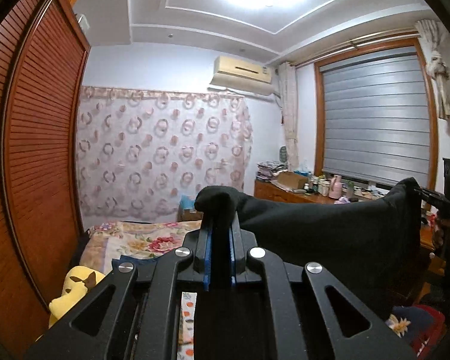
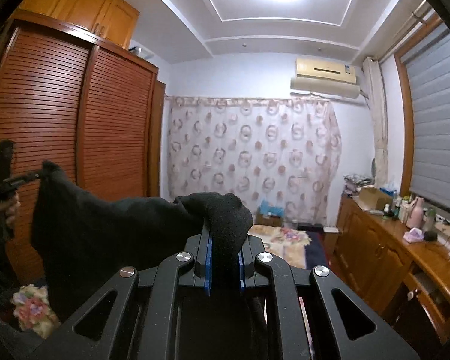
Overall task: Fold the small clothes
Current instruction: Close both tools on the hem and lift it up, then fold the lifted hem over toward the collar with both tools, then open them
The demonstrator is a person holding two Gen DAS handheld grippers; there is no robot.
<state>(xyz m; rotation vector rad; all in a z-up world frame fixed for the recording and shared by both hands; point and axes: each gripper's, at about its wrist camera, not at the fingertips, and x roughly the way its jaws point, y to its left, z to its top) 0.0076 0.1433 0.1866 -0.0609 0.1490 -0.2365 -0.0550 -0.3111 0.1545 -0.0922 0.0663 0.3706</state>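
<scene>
A black garment (image 1: 330,228) hangs stretched in the air between my two grippers. My left gripper (image 1: 219,210) is shut on one top corner, which bunches over its fingertips. My right gripper (image 2: 225,225) is shut on the other top corner. In the left wrist view the right gripper (image 1: 441,204) pinches the cloth at the far right. In the right wrist view the left gripper (image 2: 21,178) pinches the cloth (image 2: 105,234) at the far left. The garment's lower part is hidden behind the gripper bodies.
A bed with a floral cover (image 1: 135,240) lies below, with a yellow plush toy (image 1: 72,288) at its near left. A slatted wooden wardrobe (image 2: 75,120) stands left. A wooden dresser (image 2: 390,255) with bottles runs along the right under the window blind (image 1: 375,114).
</scene>
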